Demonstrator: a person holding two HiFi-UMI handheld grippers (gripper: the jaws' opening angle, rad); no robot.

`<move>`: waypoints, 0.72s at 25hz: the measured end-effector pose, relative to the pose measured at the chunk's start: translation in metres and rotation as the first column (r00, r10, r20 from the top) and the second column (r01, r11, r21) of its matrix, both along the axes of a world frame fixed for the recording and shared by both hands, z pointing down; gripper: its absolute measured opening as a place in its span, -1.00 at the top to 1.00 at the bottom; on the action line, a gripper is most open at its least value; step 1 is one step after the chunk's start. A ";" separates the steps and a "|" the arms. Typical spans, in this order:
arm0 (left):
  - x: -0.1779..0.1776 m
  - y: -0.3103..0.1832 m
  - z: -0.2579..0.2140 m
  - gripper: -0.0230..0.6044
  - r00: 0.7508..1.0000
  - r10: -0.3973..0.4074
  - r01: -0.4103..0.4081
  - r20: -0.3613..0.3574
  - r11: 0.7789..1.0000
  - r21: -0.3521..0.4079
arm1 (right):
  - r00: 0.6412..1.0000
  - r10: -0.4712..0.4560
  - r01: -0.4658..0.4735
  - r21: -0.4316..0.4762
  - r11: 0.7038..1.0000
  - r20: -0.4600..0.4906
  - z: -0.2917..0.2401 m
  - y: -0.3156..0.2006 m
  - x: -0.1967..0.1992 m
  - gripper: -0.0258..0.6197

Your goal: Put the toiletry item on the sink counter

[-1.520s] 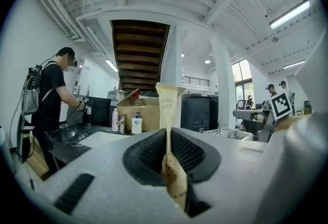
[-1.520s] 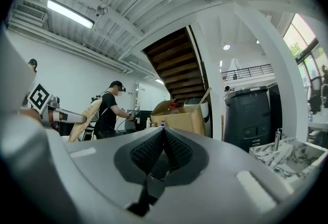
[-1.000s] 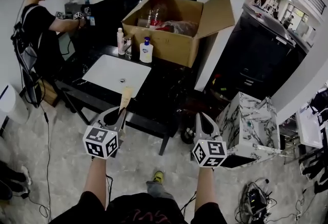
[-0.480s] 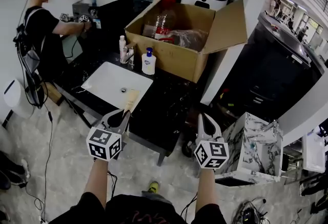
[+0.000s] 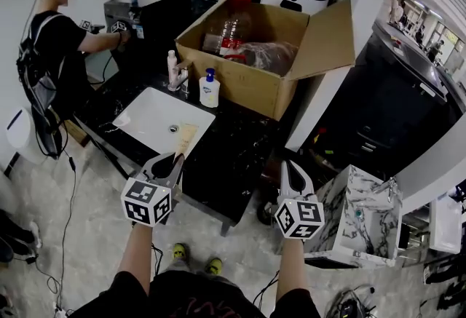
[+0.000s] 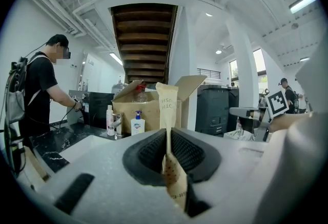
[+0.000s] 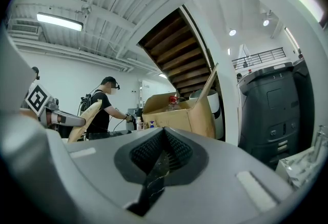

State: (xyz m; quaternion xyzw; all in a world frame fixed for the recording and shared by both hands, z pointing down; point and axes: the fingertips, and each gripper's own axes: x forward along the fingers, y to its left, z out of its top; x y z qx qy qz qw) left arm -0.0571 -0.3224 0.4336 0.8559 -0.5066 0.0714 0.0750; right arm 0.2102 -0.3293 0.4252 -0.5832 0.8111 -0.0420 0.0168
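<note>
A flat tan toiletry tube (image 5: 185, 139) with printed letters sticks up from my left gripper (image 5: 173, 159), which is shut on its lower end. In the left gripper view the tube (image 6: 168, 109) stands upright between the ribbed pads of that gripper (image 6: 169, 152). It hangs over the front edge of the black sink counter (image 5: 237, 140), beside the white basin (image 5: 149, 118). My right gripper (image 5: 289, 167) is shut and holds nothing, off the counter's right front corner. The right gripper view shows its jaws (image 7: 161, 150) pressed together.
An open cardboard box (image 5: 255, 73) with bottles and a bag sits at the back of the counter. In front of it stand a soap pump bottle (image 5: 209, 89) and a pale bottle (image 5: 172, 63). A person (image 5: 54, 40) works at the left. A marble-patterned box (image 5: 357, 207) sits on the floor at right.
Both grippers have come closer to the sink counter, the left still holding the tube. The tube's tip now lies over the counter's front edge by the basin.
</note>
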 end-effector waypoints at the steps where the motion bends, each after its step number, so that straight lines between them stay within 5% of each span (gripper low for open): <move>1: 0.002 -0.003 0.001 0.82 1.000 0.005 -0.005 0.001 1.000 -0.002 | 1.000 0.002 -0.002 0.000 1.000 0.000 0.000 -0.002 0.001 0.91; 18: 0.023 -0.059 0.018 0.82 0.996 0.091 -0.091 0.005 0.995 -0.038 | 0.998 0.069 -0.069 -0.007 0.998 -0.005 0.008 -0.039 0.007 0.91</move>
